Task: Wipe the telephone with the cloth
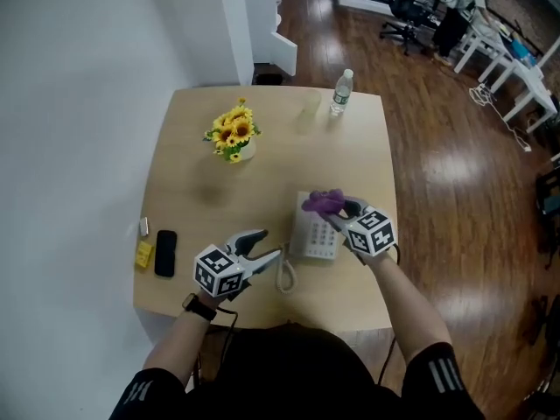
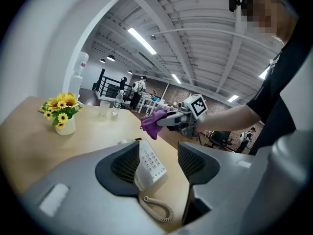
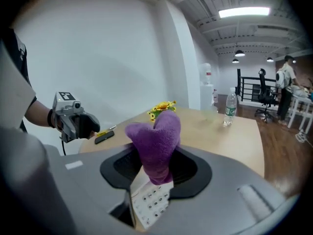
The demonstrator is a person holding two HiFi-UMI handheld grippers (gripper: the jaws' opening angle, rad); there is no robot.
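Observation:
A white telephone (image 1: 317,233) lies on the wooden table (image 1: 262,182), its coiled cord (image 1: 285,274) trailing toward the near edge. My right gripper (image 1: 337,213) is shut on a purple cloth (image 1: 325,202) and holds it over the phone's far end. In the right gripper view the cloth (image 3: 156,143) bulges up from between the jaws, with the keypad (image 3: 149,202) just below. My left gripper (image 1: 267,245) hovers left of the phone, jaws open and empty. In the left gripper view the telephone (image 2: 149,163) shows through the gap, and the right gripper (image 2: 166,123) with the cloth (image 2: 153,122) is beyond it.
A vase of sunflowers (image 1: 233,136) stands mid-table at the back. A water bottle (image 1: 340,92) and a clear cup (image 1: 308,108) stand near the far edge. A black mobile phone (image 1: 164,253) and a yellow item (image 1: 143,254) lie at the left edge.

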